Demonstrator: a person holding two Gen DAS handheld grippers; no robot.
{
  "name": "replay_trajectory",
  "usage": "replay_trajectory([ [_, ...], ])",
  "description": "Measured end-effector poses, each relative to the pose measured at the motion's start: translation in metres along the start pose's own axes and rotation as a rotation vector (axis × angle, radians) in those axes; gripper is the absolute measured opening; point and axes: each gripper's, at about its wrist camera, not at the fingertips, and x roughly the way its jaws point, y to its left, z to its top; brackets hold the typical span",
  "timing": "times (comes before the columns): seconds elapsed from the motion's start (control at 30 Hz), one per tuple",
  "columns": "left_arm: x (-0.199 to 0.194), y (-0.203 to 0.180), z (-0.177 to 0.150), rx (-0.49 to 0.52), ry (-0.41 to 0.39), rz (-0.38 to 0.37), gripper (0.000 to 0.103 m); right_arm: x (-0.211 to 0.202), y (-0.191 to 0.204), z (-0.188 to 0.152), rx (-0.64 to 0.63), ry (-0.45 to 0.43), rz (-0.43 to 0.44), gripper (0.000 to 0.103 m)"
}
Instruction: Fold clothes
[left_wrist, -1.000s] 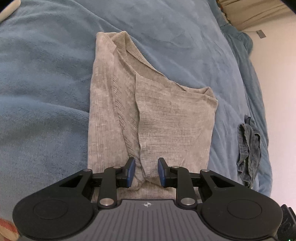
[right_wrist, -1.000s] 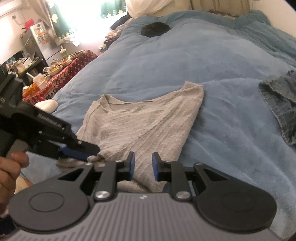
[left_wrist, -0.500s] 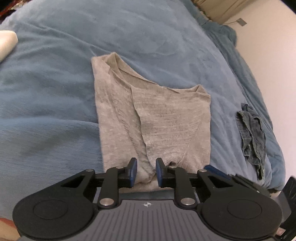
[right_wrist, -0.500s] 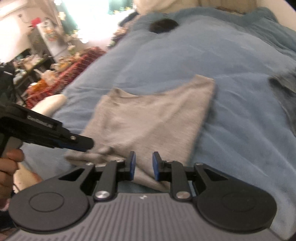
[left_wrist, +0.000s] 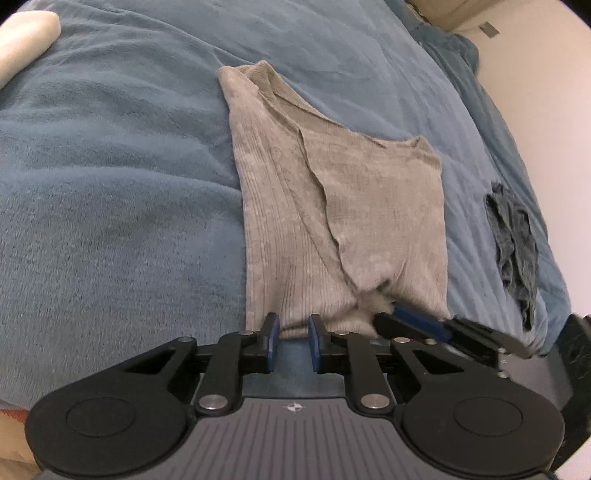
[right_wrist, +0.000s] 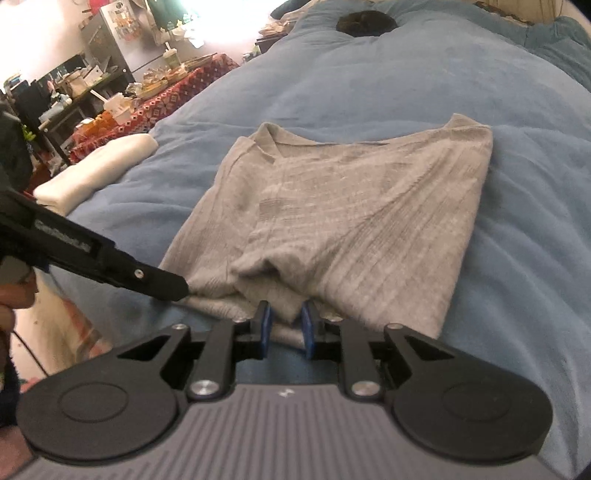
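Grey top (left_wrist: 332, 206), near hem perhaps gripper-hidden.

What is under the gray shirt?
The gray shirt lies on a blue blanket, which shows all around it. Whatever is directly beneath the shirt is covered, so I cannot tell.

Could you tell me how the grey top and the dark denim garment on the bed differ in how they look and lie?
The grey top lies spread flat and partly folded, while the dark denim garment sits crumpled in a heap. The grey top is pale and ribbed; the denim garment is dark blue. The grey top's near hem lies at both open grippers, left gripper and right gripper; the denim garment lies off to the side. Both rest on the blue blanket.
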Motion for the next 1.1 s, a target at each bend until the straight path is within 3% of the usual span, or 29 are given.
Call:
replay_trajectory([
  [0.13,0.001,-0.002,-0.005,0.013,0.009,0.012,0.017,-0.014,0.009,0.004,-0.026,-0.042,0.046,0.021],
  [0.27,-0.003,-0.002,-0.007,0.005,0.003,0.009,0.017,0.004,0.027,0.009,-0.087,-0.026,0.009,0.018],
  [0.43,-0.013,-0.004,-0.010,0.022,-0.009,0.007,0.017,0.014,0.030,-0.009,-0.081,0.023,-0.030,0.014],
  [0.63,-0.016,-0.037,-0.009,0.145,-0.055,-0.033,0.017,-0.015,0.019,-0.012,-0.043,0.002,-0.033,0.015],
  [0.77,-0.002,-0.059,-0.011,0.245,-0.104,0.023,0.017,-0.025,0.008,-0.008,-0.016,-0.031,-0.087,0.016],
  [0.9,0.019,-0.066,-0.017,0.324,-0.094,0.103,0.017,-0.025,-0.003,-0.007,0.004,-0.039,-0.137,0.016],
  [1.1,0.016,-0.054,-0.022,0.306,-0.068,0.084,0.017,-0.018,-0.011,-0.024,0.012,0.008,-0.153,0.016],
])
